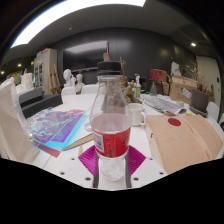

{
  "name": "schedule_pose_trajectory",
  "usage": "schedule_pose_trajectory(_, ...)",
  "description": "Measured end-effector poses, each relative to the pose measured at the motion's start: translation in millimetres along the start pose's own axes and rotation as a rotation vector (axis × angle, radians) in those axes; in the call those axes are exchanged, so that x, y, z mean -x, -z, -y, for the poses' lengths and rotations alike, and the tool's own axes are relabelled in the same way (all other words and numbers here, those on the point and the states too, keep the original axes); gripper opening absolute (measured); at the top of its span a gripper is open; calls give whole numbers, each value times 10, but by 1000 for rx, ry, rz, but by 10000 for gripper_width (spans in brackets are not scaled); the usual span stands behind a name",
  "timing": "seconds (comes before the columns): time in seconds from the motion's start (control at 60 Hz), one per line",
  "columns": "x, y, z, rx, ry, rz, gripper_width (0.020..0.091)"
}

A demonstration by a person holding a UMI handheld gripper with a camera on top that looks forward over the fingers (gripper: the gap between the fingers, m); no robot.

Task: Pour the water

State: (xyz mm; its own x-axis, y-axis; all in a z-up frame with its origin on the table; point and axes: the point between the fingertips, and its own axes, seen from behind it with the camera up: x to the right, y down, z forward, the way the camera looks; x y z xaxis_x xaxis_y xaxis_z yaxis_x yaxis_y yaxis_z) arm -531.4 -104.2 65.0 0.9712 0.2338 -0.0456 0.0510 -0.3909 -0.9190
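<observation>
A clear plastic bottle (110,125) with a white cap and a red label stands upright in the centre of the frame, filling most of the lower middle. The jaws (112,160) reach up from the bottom edge, and the magenta pads (89,158) show at either side of the bottle's lower body, below the label; the jaws seem closed on the bottle, though the contact itself is hard to make out. Whether the bottle's base rests on the white table (70,160) or hangs just above it cannot be told. Just right of the bottle, behind it, a white mug (135,114) stands on the table with its handle turned to the right. At the right of the frame lies a tan cardboard box (185,140) bearing a round red sticker (174,122) on its top. At the left, a flat sheet with a shimmering, rainbow-coloured surface (58,126) lies on the table, and a white object (12,125) rises at the far left edge. In the upper half a dim room with shelves, furniture and clutter spreads behind the table, under a long bright ceiling light (75,10) at the top.
</observation>
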Motion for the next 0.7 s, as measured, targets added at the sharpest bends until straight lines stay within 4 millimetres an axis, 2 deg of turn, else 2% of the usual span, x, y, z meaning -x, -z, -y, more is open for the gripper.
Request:
schedule_pose_trajectory(0.067, -4, -11, -4, 1, 6, -2, 290)
schedule_pose_trajectory(0.183, 16, -5, -5, 25, 6, -2, 286)
schedule_pose_trajectory(0.3, 100, -33, 239, 4, -30, 9, 289)
schedule_pose_trajectory(0.383, 202, -100, 578, -27, -87, 30, 288)
schedule_pose_trajectory(0.517, 430, -305, 1261, -99, -241, 98, 287)
schedule_pose_trajectory(0.617, 692, -491, 1807, -143, -424, 194, 286)
schedule_pose_trajectory(0.7, 813, -693, 2182, -153, -636, 296, 284)
